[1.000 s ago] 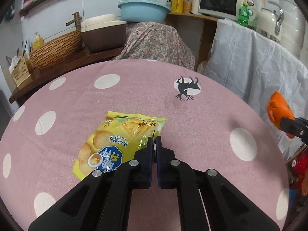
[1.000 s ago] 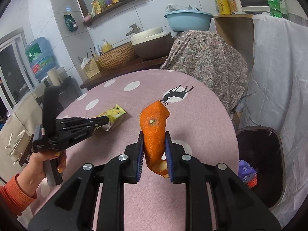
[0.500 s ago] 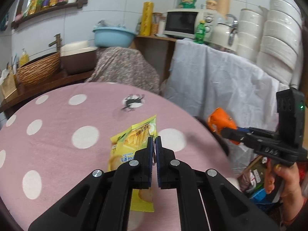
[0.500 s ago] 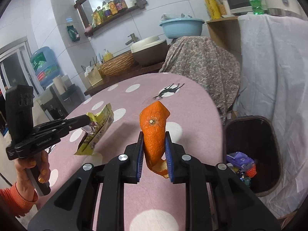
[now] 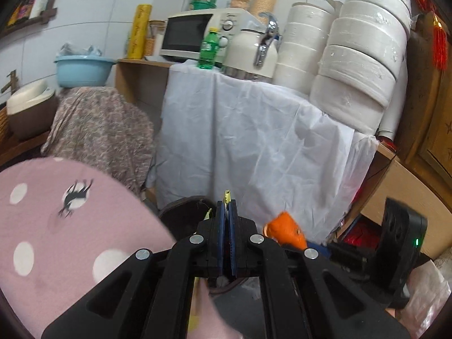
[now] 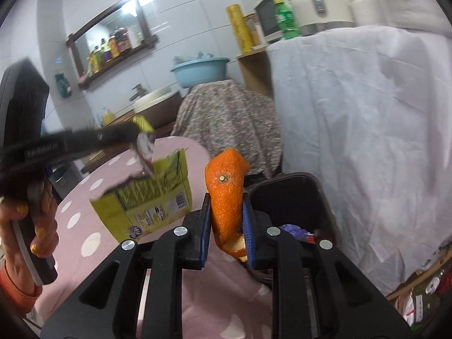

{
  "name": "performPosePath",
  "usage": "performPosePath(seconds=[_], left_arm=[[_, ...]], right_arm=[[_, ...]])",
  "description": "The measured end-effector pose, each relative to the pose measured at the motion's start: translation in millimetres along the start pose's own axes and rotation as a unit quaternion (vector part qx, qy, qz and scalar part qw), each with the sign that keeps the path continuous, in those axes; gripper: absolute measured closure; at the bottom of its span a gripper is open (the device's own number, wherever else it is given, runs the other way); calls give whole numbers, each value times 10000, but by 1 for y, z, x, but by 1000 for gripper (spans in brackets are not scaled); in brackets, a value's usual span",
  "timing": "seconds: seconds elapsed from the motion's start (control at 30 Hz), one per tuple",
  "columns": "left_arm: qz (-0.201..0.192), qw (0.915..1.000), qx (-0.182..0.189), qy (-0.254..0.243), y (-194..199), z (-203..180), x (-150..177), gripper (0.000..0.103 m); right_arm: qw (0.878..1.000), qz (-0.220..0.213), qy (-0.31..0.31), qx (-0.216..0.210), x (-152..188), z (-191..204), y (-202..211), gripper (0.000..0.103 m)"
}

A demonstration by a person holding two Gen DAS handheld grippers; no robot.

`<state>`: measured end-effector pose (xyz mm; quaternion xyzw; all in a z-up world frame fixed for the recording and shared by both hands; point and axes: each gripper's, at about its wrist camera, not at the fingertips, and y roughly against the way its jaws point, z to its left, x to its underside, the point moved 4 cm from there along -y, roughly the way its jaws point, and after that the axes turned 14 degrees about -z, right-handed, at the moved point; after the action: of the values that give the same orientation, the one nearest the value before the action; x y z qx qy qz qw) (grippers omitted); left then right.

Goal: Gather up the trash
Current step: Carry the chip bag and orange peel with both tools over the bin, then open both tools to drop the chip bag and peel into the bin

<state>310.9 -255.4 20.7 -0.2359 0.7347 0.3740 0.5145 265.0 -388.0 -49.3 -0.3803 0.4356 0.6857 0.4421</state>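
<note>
My left gripper (image 5: 225,207) is shut on the yellow snack wrapper; only a sliver of the wrapper (image 5: 226,196) pokes out above the pads in the left wrist view. In the right wrist view that yellow wrapper (image 6: 158,197) hangs from the left gripper (image 6: 141,138) over the table edge. My right gripper (image 6: 227,197) is shut on an orange peel (image 6: 227,186), held upright between its blue pads. The peel (image 5: 285,230) also shows at the right of the left wrist view. The dark trash bin (image 6: 299,195) stands on the floor just behind the peel, with several scraps in it.
The pink polka-dot table (image 5: 56,226) lies to the left. A counter draped in white cloth (image 5: 254,147) rises right behind the bin, bearing a microwave (image 5: 195,32), a green bottle (image 5: 209,48) and stacked white rolls (image 5: 356,56). A floral-covered object (image 6: 226,118) stands beside it.
Both grippers swung right, away from the table toward the bin. The wrapper was lifted off the table and now hangs in the air; the peel stayed gripped.
</note>
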Motion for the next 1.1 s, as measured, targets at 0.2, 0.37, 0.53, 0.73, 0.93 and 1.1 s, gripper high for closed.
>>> performPosePath(seconds=[0.2,0.37,0.53,0.73,0.93,1.1], left_arm=[[338,9993,57,-115,-58,-24,1,99],[786,9968,-131,-40,-104,-20,23,99],[1221,9917,-412,36,-143,-7,47,99],[1616,9849,-627,-12,-176,2,70,98],[1811,9807,-738,19,-192,6,80,46],[1774,9813,-745,26,-191,5,81,36]], right_arm=[[9990,-8,-278,336,7,-43,6,82],[9979,67,-449,473,16,-65,3,82],[9968,155,-567,546,24,-80,-2,82],[9953,305,-695,609,36,-95,-11,82],[9939,428,-773,658,48,-104,-17,82],[9932,528,-797,669,55,-107,-21,82]])
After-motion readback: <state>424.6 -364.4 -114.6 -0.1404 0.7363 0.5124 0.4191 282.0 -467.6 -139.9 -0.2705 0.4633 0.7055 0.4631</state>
